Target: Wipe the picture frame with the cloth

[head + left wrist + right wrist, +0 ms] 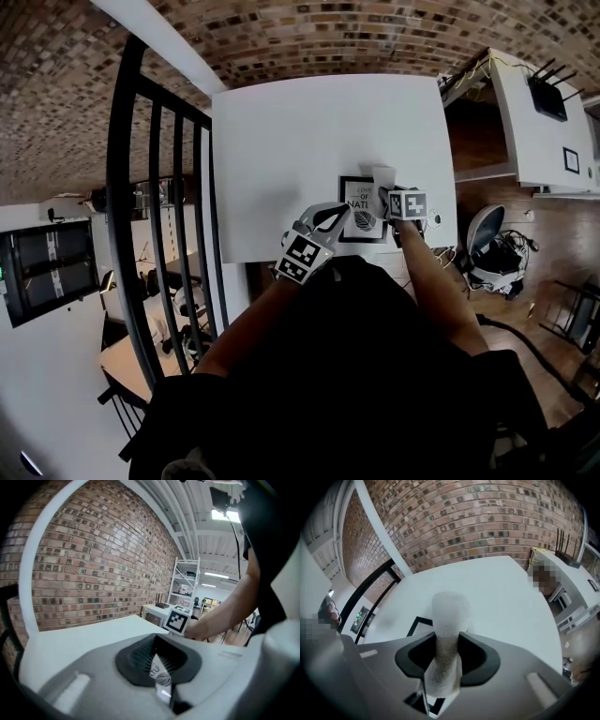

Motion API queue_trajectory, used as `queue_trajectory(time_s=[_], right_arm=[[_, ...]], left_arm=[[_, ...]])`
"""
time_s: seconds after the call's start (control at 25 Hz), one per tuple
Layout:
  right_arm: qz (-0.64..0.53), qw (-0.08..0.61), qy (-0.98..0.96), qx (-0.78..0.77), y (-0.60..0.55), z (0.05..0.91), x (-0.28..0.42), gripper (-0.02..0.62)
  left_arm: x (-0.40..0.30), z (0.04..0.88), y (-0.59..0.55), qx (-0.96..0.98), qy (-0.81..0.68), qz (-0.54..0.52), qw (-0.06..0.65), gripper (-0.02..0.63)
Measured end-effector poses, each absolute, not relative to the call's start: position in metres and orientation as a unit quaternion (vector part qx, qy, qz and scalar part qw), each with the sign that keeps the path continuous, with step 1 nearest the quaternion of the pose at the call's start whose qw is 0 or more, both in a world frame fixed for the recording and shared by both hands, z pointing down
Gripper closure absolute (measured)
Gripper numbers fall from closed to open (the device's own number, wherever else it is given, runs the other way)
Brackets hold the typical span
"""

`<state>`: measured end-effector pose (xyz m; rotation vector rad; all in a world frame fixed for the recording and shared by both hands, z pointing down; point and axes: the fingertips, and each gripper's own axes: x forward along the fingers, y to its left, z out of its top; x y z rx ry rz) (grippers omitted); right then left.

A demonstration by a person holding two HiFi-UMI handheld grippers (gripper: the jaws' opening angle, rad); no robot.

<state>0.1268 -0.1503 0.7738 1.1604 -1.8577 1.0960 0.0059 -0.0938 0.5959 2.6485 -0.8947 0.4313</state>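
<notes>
Right gripper (447, 644) clamped on rolled cloth (449, 613) pointing forward, left gripper (158, 660) pinching flat-lying picture frame (364, 223)

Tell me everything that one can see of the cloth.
The cloth is pale grey-white and looks soft and fuzzy, folded into a narrow strip. The right gripper is clamped on it, and the free end sticks out forward, above the white table, beside the picture frame. Whether it touches the frame is unclear.

Overhead plus two low views, table (309, 141) shared
</notes>
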Motion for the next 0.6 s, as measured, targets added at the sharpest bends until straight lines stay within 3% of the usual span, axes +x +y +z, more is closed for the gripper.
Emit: queue_trajectory(time_s=[0.28,0.6], right_arm=[[0.428,0.337,-0.692,0.474,-0.141,0.772,0.16,0.453],[0.431,0.286,-0.758,0.398,-0.128,0.722,0.061,0.453]], left_arm=[[0.007,0.593,-0.088,0.927,-0.309,0.15,0.151,0.604],[-0.001,0.591,-0.085,0.925,-0.315,0.147,0.155,0.604]])
